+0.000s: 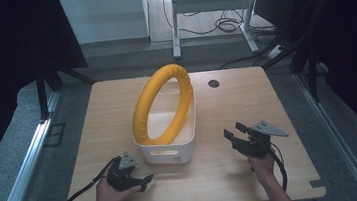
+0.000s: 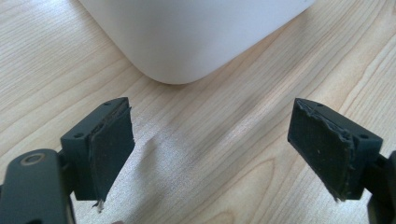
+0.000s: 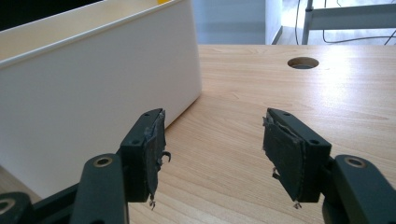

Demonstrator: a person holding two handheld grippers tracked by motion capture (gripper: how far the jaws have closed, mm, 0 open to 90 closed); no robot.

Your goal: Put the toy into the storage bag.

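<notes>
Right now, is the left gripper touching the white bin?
Apart. In the left gripper view, bare wood of the table lies between the open left gripper and the rounded corner of the white bin.

yellow padded ring (image 1: pixel 163 105): large, oval in outline, standing on edge inside white bin (image 1: pixel 167 154), tilted, top leaning toward far right, rising well above the rim. lower arc rests in the bin near its front wall. bin: rectangular, rounded corners, open top, handle slot in the near wall; sits mid-table on pale wood table (image 1: pixel 227 105).
</notes>
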